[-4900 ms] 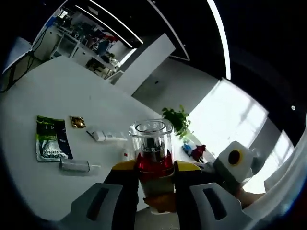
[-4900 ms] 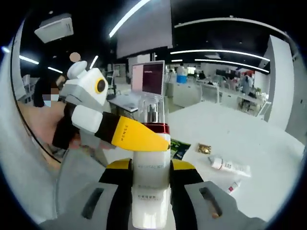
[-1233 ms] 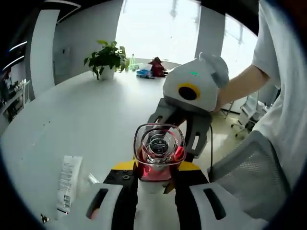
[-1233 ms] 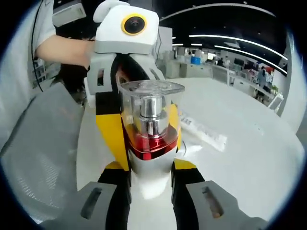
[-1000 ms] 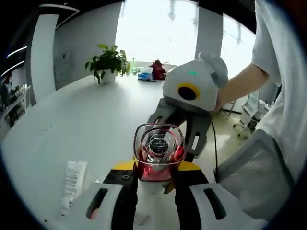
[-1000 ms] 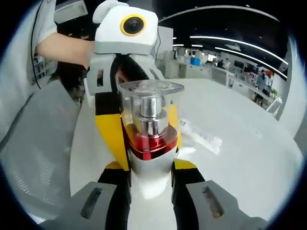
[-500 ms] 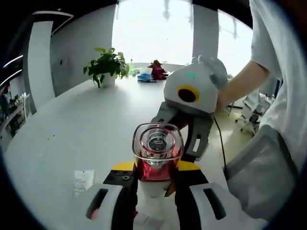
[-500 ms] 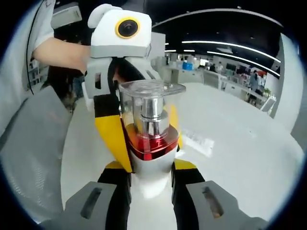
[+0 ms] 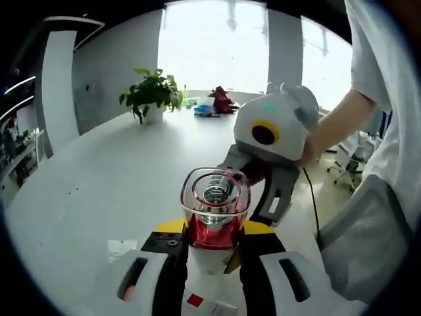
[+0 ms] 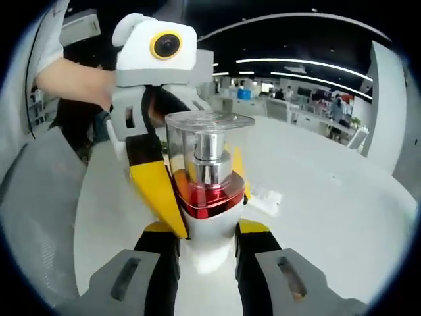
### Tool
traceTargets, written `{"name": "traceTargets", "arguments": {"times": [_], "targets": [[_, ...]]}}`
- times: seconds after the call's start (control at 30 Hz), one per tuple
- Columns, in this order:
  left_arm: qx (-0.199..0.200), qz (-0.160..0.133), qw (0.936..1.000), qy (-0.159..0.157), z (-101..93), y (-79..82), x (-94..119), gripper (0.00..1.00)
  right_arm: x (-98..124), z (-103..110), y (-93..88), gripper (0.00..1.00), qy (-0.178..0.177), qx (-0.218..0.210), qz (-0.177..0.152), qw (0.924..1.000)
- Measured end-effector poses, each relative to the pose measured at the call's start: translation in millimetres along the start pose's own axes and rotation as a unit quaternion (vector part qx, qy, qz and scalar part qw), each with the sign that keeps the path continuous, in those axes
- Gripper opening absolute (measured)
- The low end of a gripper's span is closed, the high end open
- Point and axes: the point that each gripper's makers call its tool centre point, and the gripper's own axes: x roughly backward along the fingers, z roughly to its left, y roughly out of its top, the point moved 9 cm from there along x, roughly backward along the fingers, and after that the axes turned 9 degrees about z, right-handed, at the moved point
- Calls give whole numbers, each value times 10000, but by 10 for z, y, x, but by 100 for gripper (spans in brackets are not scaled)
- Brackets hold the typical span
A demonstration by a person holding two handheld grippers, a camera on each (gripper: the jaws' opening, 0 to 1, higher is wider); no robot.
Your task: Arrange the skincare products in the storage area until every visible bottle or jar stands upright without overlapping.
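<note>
Both grippers clamp one bottle (image 9: 214, 220), a white one with a red collar and a clear cap: in the left gripper view the left gripper (image 9: 212, 253) holds it just below the collar, and the right gripper (image 9: 271, 155) reaches in from the right to grip it too. In the right gripper view the right gripper (image 10: 207, 247) pinches the bottle's white body while the left gripper's yellow jaws flank it. The bottle seems raised above the white table (image 9: 99, 191), where a flat sachet (image 9: 120, 249) lies.
</note>
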Motion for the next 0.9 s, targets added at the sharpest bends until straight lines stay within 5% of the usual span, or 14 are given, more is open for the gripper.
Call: {"name": "traceTargets", "arguments": {"times": [0.37,0.57,0.9], "targets": [[168,4,9998,53,18,-9,-7,25,-23,-18,-24,32,-66,-247,-23,9997],[443,-146,9988,165,16,28,46,35,-4,-11,10,33,-68,-514,-34,9987],[652,-83,9975,268,-62,25,175,46,43,53,62,49,-203,-460,79,9987]]}}
